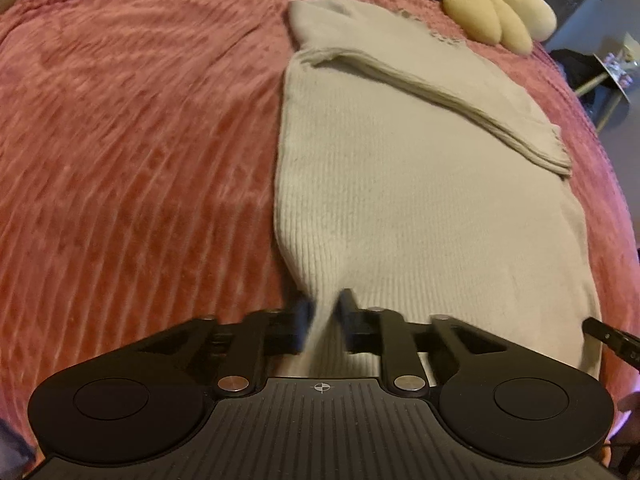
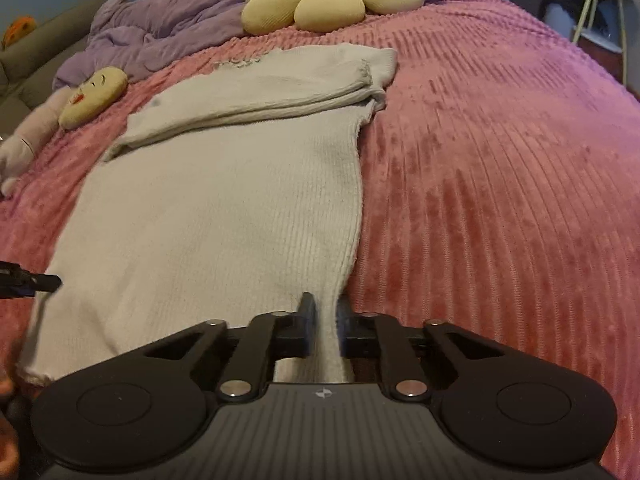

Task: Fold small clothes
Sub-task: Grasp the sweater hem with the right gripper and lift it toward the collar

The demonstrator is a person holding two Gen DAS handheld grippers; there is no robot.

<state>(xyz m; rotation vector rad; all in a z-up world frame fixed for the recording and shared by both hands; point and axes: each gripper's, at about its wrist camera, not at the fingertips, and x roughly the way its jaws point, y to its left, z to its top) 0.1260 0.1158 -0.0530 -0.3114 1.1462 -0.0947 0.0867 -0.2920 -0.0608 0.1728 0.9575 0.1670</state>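
Observation:
A beige ribbed knit top [image 1: 400, 200] lies flat on the pink bedspread [image 1: 120, 140], its sleeves folded across the upper part. My left gripper [image 1: 325, 304] is shut on the near left corner of its hem, with fabric pinched between the black fingers. In the right wrist view the same top [image 2: 240, 200] stretches away from me, and my right gripper [image 2: 326, 306] is shut on the near right corner of the hem. The tip of the left gripper [image 2: 44, 280] shows at the left edge there. The right gripper's tip [image 1: 608, 336] shows at the right edge of the left wrist view.
A yellow flower-shaped pillow [image 2: 320, 0] lies beyond the top's collar. A purple blanket [image 2: 152, 36] and a soft doll [image 2: 92, 96] sit at the far left of the bed. Wide pink bedspread [image 2: 500, 180] spreads to the right. A stool [image 2: 600, 12] stands off the bed.

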